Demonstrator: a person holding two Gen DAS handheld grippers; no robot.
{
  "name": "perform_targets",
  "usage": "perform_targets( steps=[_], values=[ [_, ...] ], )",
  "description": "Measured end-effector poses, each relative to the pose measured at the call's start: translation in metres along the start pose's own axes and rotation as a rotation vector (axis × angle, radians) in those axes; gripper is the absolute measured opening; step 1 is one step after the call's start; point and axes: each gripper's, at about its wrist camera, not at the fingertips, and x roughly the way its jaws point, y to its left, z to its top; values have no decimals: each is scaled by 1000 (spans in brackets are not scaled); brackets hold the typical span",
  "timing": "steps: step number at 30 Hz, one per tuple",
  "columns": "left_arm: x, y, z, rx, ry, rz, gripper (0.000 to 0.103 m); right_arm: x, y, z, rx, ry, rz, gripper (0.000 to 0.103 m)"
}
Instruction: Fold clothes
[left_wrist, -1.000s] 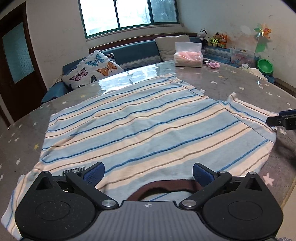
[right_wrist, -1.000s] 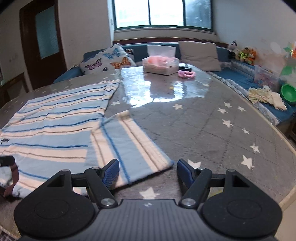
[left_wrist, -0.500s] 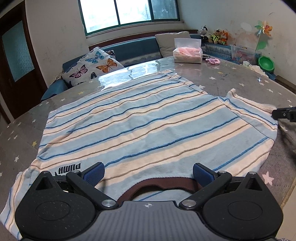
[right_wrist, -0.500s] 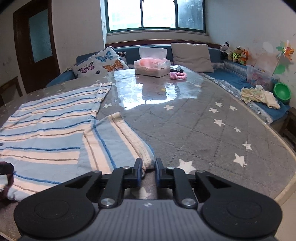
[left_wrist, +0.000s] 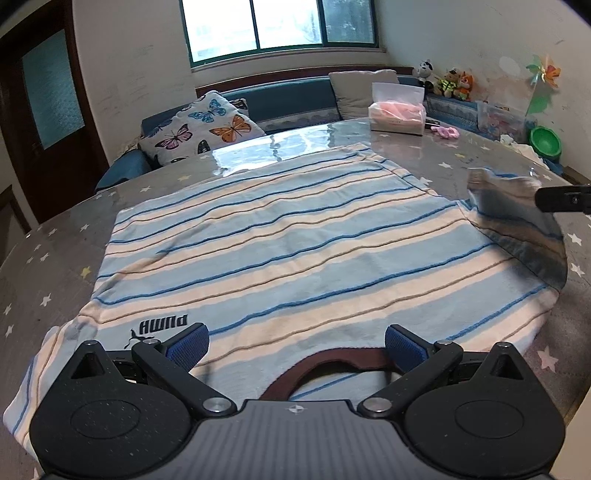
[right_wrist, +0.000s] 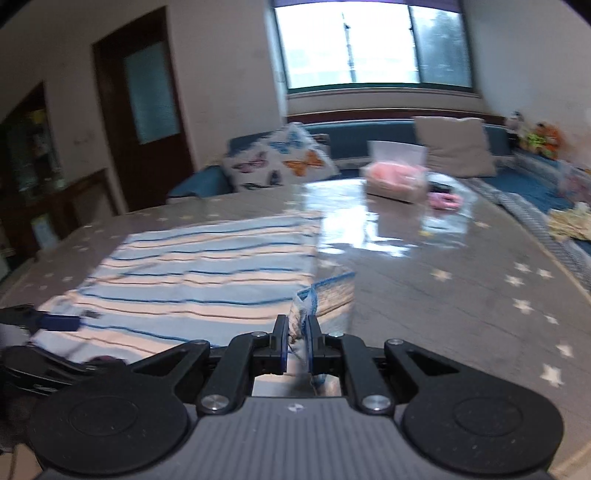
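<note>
A blue-and-cream striped T-shirt (left_wrist: 288, 251) lies flat on the grey star-patterned table (left_wrist: 480, 162), its brown collar (left_wrist: 325, 363) nearest me. My left gripper (left_wrist: 293, 345) is open, its jaws standing either side of the collar just above the cloth. My right gripper (right_wrist: 295, 328) is shut on the shirt's right sleeve (right_wrist: 325, 295) and holds it lifted off the table. In the left wrist view the raised sleeve (left_wrist: 517, 221) hangs from the right gripper (left_wrist: 554, 199) at the right edge. The shirt body (right_wrist: 192, 273) shows in the right wrist view.
A tissue box (left_wrist: 397, 112) and a pink item (left_wrist: 447, 131) sit at the table's far side. A blue sofa (left_wrist: 295, 103) with a butterfly cushion (left_wrist: 199, 129) runs behind it. A green bowl (left_wrist: 546, 142) is at the far right. The table's edge (right_wrist: 576, 280) curves at right.
My right gripper shut on the sleeve's edge, then lifted it up and swung it left toward the shirt body. My left gripper stayed open over the collar.
</note>
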Motion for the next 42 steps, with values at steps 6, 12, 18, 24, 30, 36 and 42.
perform_targets(
  steps=[6, 12, 18, 24, 30, 36, 42],
  values=[
    [-2, 8, -3, -21, 1, 15, 103, 14, 39, 1, -72, 36, 132, 8],
    [0, 10, -4, -29, 9, 20, 103, 30, 61, -11, -110, 84, 205, 14],
    [4, 8, 0, -29, 13, 15, 103, 29, 47, -16, -108, 84, 207, 60],
    [8, -5, 8, -11, 12, -10, 103, 37, 23, -28, -76, 133, 207, 79],
    [10, -14, 17, 5, 3, -27, 103, 39, 23, -41, -124, 158, 251, 100],
    [13, -21, 21, 16, 4, -49, 103, 30, 26, -41, -178, 139, 232, 103],
    [16, -28, 21, 25, 10, -69, 103, 28, 11, -33, -232, 125, 115, 103]
  ],
)
